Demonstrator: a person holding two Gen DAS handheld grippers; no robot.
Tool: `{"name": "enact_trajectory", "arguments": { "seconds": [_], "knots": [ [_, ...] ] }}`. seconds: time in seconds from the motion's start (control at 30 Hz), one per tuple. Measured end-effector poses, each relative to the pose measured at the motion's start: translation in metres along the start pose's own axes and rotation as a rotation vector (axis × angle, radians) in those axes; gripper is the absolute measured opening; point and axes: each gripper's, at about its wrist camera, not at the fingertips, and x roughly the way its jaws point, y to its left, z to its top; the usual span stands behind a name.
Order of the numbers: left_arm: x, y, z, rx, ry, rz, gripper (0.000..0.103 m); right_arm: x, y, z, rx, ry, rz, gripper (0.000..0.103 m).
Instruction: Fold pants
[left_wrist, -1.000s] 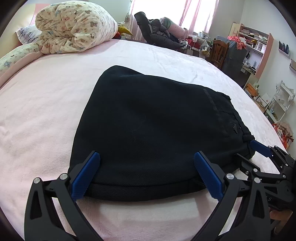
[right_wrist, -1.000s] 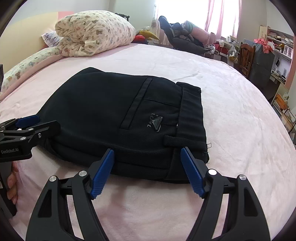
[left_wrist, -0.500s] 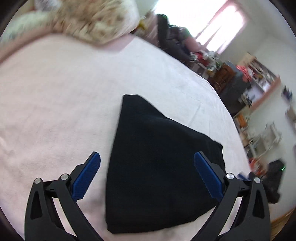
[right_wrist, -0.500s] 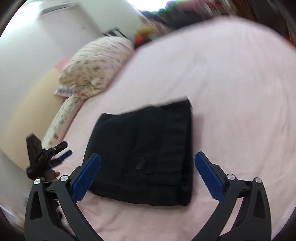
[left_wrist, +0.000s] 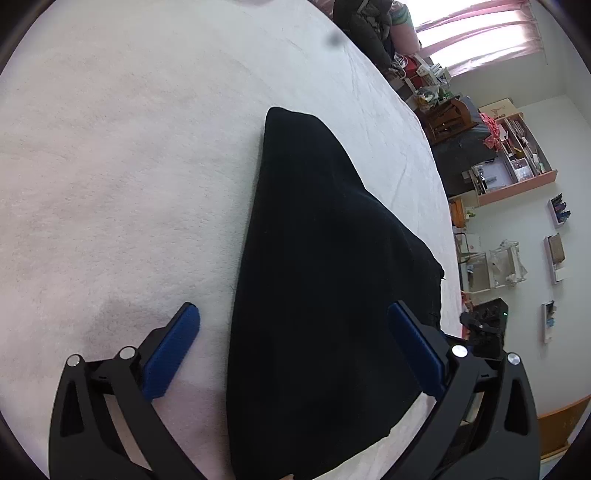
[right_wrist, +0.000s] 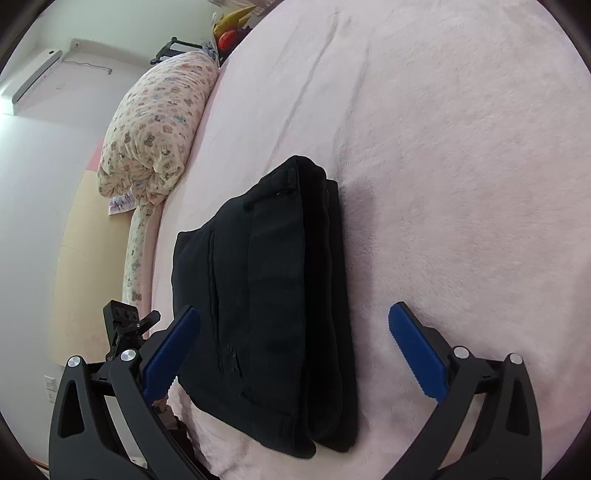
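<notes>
Pink fleece bed (left_wrist: 129, 166) fills most of both views, and we have plenty of bare cover to move over on every side of the load. 1 pair of black pants (left_wrist: 314, 295) lies folded into a compact stack near the bed's close edge. In the right wrist view the pants (right_wrist: 273, 314) show stacked layers along one side, with a back pocket seam on top.

We hold 2 grippers. Left gripper (left_wrist: 293, 354): jaws spread wide, nothing clamped. The pants run between the 2 blue pads, but neither pad presses on the cloth; 1 pad sits over bare cover, the other over the stack's side near the bed edge. Right gripper (right_wrist: 293, 354): jaws also at full spread, released. 1 pad hangs by the pants' pocket side, the other over bare pink cover well clear of the layered edge. Whether that near pad touches the cloth we cannot tell.

Each camera catches the other tool: the right one (left_wrist: 484, 325) past the bed's edge in the left wrist view, the left one (right_wrist: 125, 325) off the opposite edge in the right wrist view.

Edges: 1 rolled floral quilt (right_wrist: 155, 125) lies along the headboard side, well apart from the pants. Past the far edge sit 1 pile of dark clothes (left_wrist: 369, 26) and cluttered shelves (left_wrist: 513, 158) against the wall. 1 air conditioner (right_wrist: 33, 81) is mounted high on the wall by the quilt.
</notes>
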Motion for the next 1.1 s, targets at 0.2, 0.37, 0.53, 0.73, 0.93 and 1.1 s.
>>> {"name": "enact_trajectory", "arguments": {
  "seconds": [0.2, 0.37, 0.53, 0.73, 0.93, 1.1],
  "knots": [
    [0.005, 0.004, -0.004, -0.022, 0.042, -0.144, 0.101, 0.008, 0.005, -0.002, -0.063, 0.022, -0.054, 0.102],
    [0.015, -0.009, -0.010, 0.029, 0.051, -0.113, 0.101, 0.009, 0.004, -0.003, -0.066, 0.042, -0.029, 0.102],
    [0.014, -0.008, -0.013, 0.016, 0.059, -0.211, 0.101, 0.029, 0.019, -0.008, -0.121, 0.136, -0.005, 0.102],
    [0.019, -0.004, -0.010, 0.005, 0.072, -0.252, 0.101, 0.027, 0.009, -0.007, -0.078, 0.116, 0.102, 0.102],
    [0.017, -0.007, -0.011, -0.017, 0.064, -0.373, 0.101, 0.031, 0.019, -0.015, -0.147, 0.130, 0.126, 0.097],
    [0.017, -0.004, -0.012, -0.045, 0.040, -0.377, 0.093, 0.025, -0.005, -0.012, -0.051, 0.092, 0.109, 0.054]
  ]
}}
